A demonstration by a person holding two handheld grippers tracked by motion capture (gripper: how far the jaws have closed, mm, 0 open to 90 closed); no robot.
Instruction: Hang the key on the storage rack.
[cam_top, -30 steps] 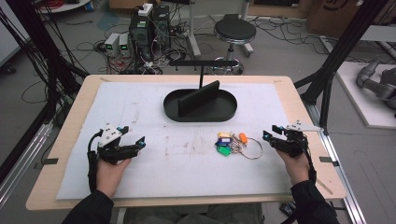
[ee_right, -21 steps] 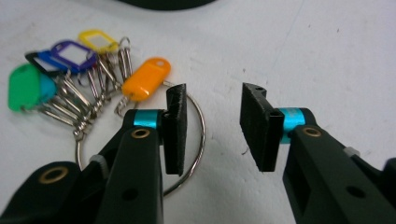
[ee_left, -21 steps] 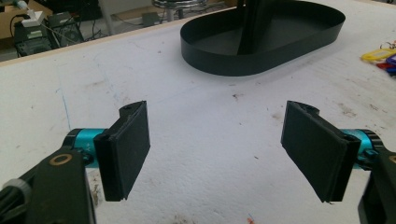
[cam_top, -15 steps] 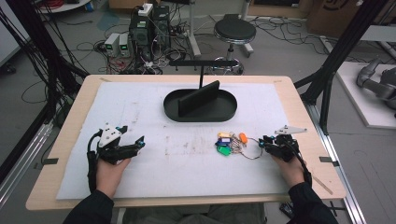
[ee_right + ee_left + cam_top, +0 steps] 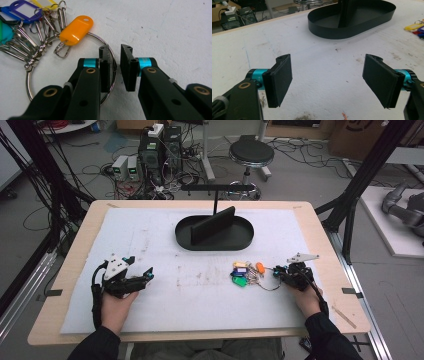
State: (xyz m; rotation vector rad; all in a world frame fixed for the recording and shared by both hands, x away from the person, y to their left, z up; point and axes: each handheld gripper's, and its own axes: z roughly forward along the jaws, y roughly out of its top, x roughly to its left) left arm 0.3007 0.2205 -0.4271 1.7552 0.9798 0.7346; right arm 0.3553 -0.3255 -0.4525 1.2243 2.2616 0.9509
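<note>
Right gripper (image 5: 114, 68) low at the wire ring (image 5: 30, 82) of a key-tag bunch (image 5: 246, 271); left gripper (image 5: 327, 80) idle over bare mat.

In the right gripper view the jaws stand narrow, a slim gap between them, the ring's right arc passing just by the left pad; whether it is pinched I cannot tell. The orange tag (image 5: 76, 30) lies at upper left. In the high view the bunch sits right of centre, below the black oval tray (image 5: 214, 232). The left gripper's jaws are spread wide above the white mat (image 5: 324, 60), lower left.
</note>
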